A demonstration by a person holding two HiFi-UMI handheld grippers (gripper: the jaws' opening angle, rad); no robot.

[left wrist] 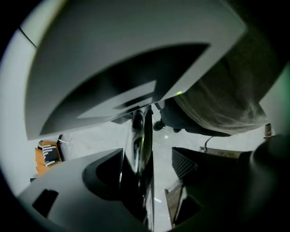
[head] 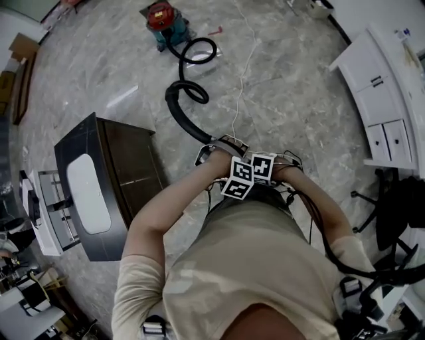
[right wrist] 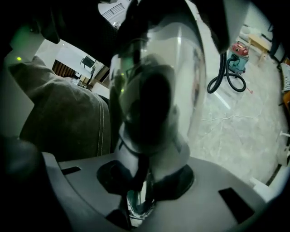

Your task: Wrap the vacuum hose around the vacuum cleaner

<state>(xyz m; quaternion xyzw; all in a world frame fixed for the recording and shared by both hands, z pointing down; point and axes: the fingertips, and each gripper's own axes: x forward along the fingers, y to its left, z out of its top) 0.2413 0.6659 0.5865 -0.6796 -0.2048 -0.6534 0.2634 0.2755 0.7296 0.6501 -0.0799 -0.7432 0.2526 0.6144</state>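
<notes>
My left gripper [left wrist: 149, 166] is released, jaws apart. My right gripper [right wrist: 145, 177] clenches the clear nozzle [right wrist: 156, 97]. The black hose [head: 180, 106] loops across the floor [head: 285, 99] to the vacuum cleaner [head: 165, 23] near its far edge.

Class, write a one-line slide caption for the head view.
Left tongs and right tongs meet at the end of a black hose coiling away to the vacuum cleaner.

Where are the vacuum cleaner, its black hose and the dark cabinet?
vacuum cleaner [head: 161, 18]: head view, its red top.
black hose [head: 180, 123]: head view, the bend on the floor.
dark cabinet [head: 131, 166]: head view, its brown face.
</notes>
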